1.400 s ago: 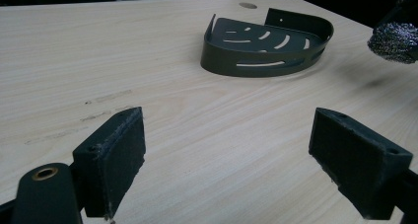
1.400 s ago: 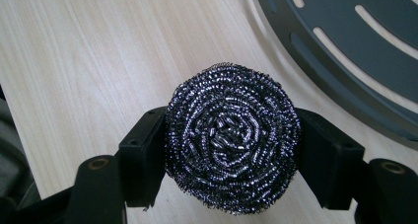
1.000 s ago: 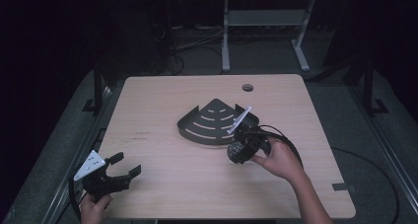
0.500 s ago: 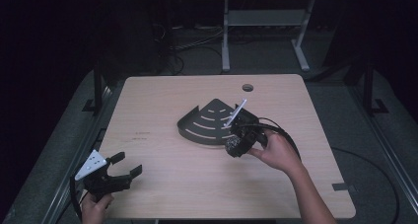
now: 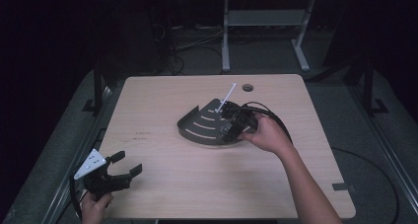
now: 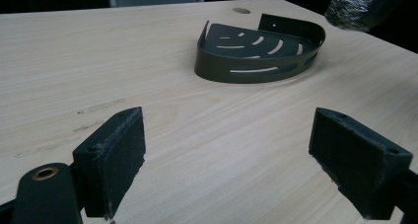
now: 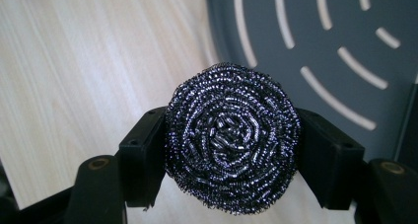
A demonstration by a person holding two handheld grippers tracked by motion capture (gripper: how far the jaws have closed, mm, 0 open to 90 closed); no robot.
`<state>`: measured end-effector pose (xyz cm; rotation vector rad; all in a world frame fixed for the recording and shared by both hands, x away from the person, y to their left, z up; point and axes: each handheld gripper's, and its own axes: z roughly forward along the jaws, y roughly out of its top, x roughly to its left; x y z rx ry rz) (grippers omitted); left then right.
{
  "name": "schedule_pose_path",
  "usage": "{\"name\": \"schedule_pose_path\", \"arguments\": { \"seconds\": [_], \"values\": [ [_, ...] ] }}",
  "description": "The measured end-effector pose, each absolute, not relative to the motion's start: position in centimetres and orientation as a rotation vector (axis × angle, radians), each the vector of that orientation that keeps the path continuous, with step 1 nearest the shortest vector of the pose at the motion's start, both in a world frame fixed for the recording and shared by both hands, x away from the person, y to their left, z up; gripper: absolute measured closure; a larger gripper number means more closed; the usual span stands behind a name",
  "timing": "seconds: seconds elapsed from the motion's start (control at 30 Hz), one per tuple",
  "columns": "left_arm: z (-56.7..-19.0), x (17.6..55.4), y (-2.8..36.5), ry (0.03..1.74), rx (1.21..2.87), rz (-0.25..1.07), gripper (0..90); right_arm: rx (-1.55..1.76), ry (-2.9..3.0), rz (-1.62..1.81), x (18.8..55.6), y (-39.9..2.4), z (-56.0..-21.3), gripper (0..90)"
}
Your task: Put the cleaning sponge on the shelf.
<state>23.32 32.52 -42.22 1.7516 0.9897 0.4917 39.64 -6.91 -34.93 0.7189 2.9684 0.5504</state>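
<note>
Moved: steel scourer point(image 7: 231, 142), clamped in right hand-held gripper point(image 5: 233, 125), now over corner tray point(image 5: 197, 128), just ahead of it. Step judged: placing; next calls for lowering, release. Left hand-held gripper point(image 5: 114, 173) wide, worktop point(image 5: 162, 100) edge.

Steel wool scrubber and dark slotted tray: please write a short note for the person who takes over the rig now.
Right claw: shut on the round steel wool scrubber, held over the edge of the dark quarter-round slotted metal tray.
Left claw: open, holding nothing, low near the front left corner of the light wooden table.
Done: scrubber picked up and brought to the tray.
Left: probably lower it into the tray and release.
</note>
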Motion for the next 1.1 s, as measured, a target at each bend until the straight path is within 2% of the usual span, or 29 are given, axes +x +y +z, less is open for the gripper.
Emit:
{"name": "schedule_pose_path", "arguments": {
  "seconds": [0.2,1.1],
  "values": [
    [-42.2,23.3,32.4,0.986,1.753,0.493,13.3,0.734,2.973,0.559,41.0,-6.1,-34.5,32.8],
    [-42.2,23.6,32.3,0.987,1.739,0.484,13.3,0.859,2.976,0.528,46.3,-4.6,-36.9,32.7]
  ]
}}
